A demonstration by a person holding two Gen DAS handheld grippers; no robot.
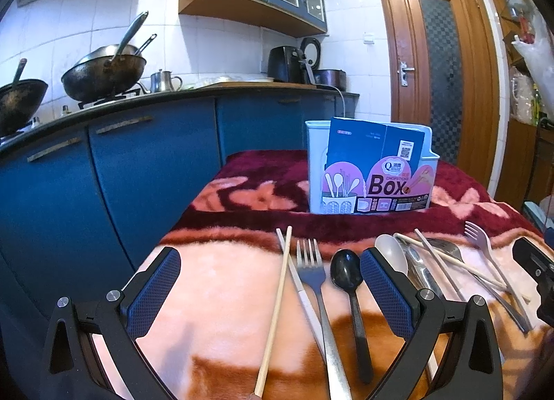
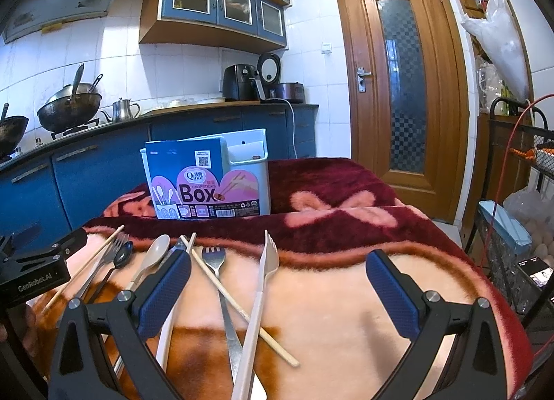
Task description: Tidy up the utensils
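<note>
A pale blue utensil holder with a "Box" label card stands at the back of the blanket-covered table. Loose utensils lie in front of it. In the left wrist view I see a wooden chopstick, a metal fork, a black spoon, a beige spoon and a beige fork. My left gripper hovers open above the chopstick, fork and black spoon. My right gripper is open over a beige fork, a metal fork and a chopstick.
Blue kitchen cabinets and a counter with woks, a kettle and an air fryer run behind the table. A wooden door is at the back right. A wire rack with bags stands right of the table.
</note>
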